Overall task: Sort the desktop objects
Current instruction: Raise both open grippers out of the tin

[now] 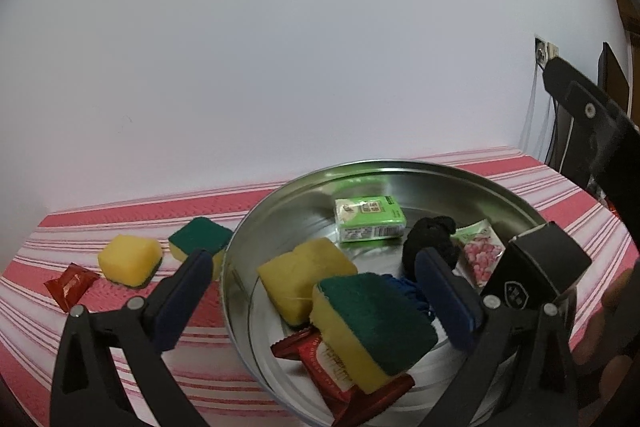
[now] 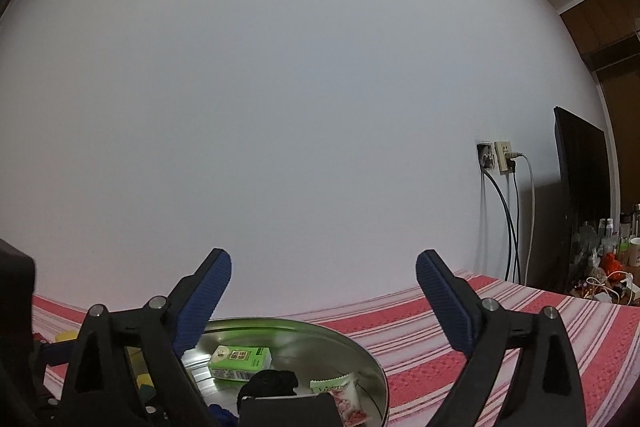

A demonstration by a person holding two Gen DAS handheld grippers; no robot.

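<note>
Both tools stand with their jaws wide apart and nothing between them — the left tool (image 1: 312,267) over the near side of the metal bowl (image 1: 280,203), the right tool (image 2: 323,267) above its far rim. In the bowl lie two sponges (image 1: 372,323), a green box (image 1: 370,223), a black cloth (image 1: 430,239) and snack packets (image 1: 478,251). Two more sponges (image 1: 130,259) and a red packet (image 1: 70,285) rest on the striped worktop (image 1: 120,211) — just left of the bowl.

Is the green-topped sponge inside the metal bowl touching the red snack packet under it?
Touching. The left wrist view shows the green-topped sponge lying on top of the red snack packet in the metal bowl, covering part of it with no gap between them.
</note>
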